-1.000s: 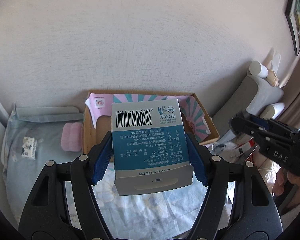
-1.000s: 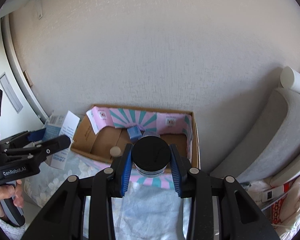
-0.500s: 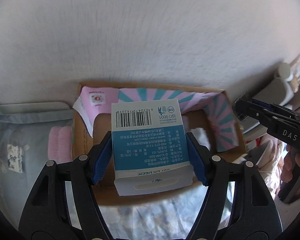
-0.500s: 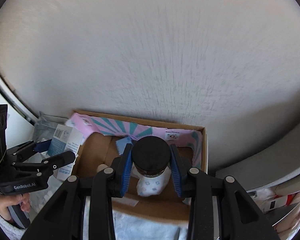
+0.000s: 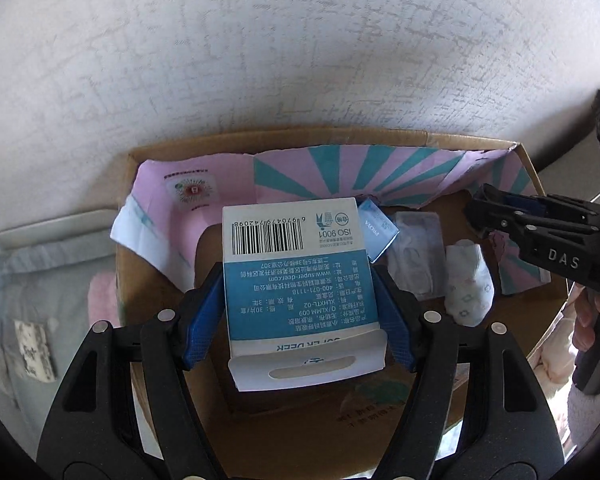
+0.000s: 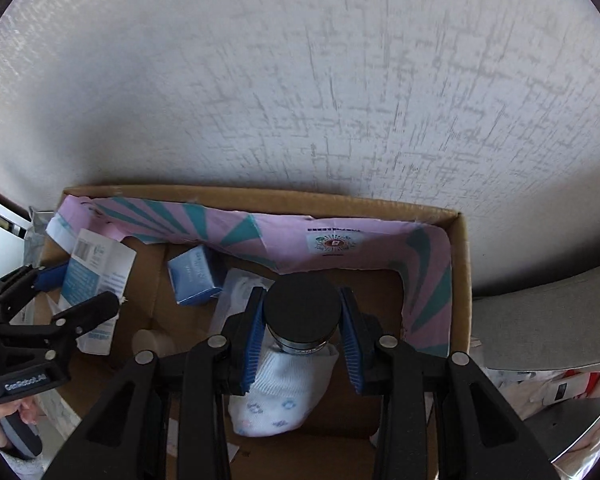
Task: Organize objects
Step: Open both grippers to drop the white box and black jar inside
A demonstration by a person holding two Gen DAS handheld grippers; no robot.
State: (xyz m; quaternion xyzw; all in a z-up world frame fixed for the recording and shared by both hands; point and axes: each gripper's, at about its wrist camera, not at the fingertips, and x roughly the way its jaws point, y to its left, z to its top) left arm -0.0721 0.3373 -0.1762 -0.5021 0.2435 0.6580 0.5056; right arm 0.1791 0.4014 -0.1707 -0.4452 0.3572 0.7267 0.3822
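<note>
Wall (image 5: 300, 60): white and rough-textured; the carton is set against it.
Carton (image 5: 284, 138): open brown cardboard, lined along the back and sides with pink paper (image 5: 236, 184) printed with teal rays and a round red-centred mark; faint print is seen on the near flap, too blurred to be read.
Box (image 5: 300, 276): white and blue card, held above the carton's left half; a barcode, "ISO 9001", "www.super-deer.com", "400-071-1118" and rows of Chinese print are shown upside down; a hang tab with a slot faces the camera.
Left gripper (image 5: 300, 300): clamped on the box, blue pads (image 5: 204, 320) pressed to its two sides; "GenRobot.AI" is read on its body in the right wrist view.
Right gripper (image 6: 302, 334): clamped on the jar; "DAS" is read on its body in the left wrist view.
Sock (image 6: 280, 396): white with small pastel prints, lying on the carton floor under the jar.
Jar (image 6: 302, 316): dark, with a flat black lid, held over the carton's right half; its label is too blurred to be read.
Small box (image 5: 378, 232): pale blue, marked "PROYA", lying in the carton by the back lining.
</note>
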